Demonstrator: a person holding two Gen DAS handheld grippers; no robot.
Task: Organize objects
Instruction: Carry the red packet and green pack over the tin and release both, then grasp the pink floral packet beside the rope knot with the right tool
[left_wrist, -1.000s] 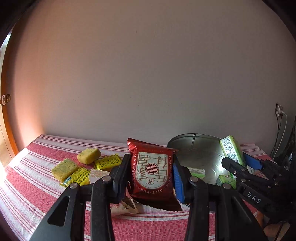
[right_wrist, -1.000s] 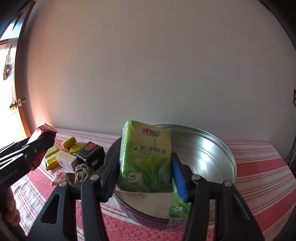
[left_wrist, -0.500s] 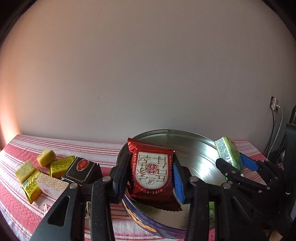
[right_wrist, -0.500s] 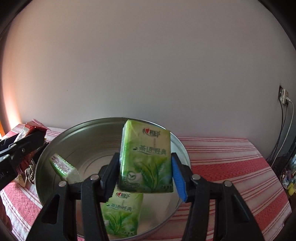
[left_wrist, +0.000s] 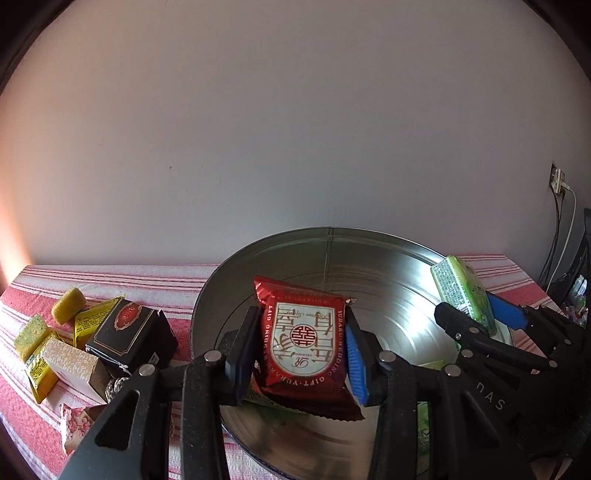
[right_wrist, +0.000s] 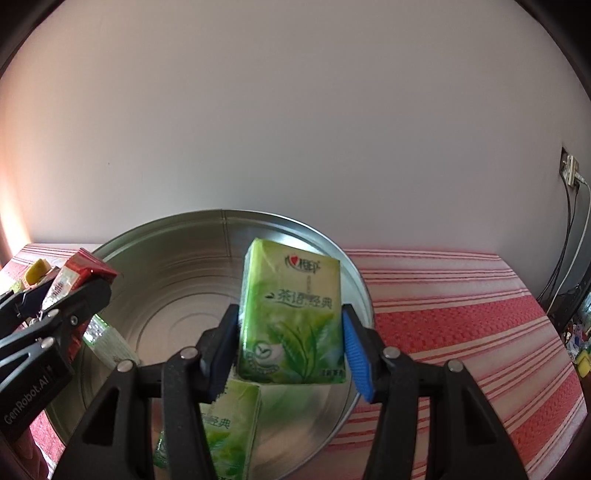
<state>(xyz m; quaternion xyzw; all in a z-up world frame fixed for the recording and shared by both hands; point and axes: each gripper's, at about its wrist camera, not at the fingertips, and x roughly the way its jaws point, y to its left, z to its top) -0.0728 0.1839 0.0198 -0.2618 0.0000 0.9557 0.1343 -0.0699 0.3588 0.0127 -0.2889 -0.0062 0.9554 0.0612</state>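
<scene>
Pouch (left_wrist: 304, 341) clamped in left hand-held gripper (left_wrist: 299, 356) — over tin (left_wrist: 388, 258)

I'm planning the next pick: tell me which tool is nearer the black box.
Left. The left tool, gripping the red packet, is just beside the black box; the right tool holds the green tissue pack across the tin.
</scene>
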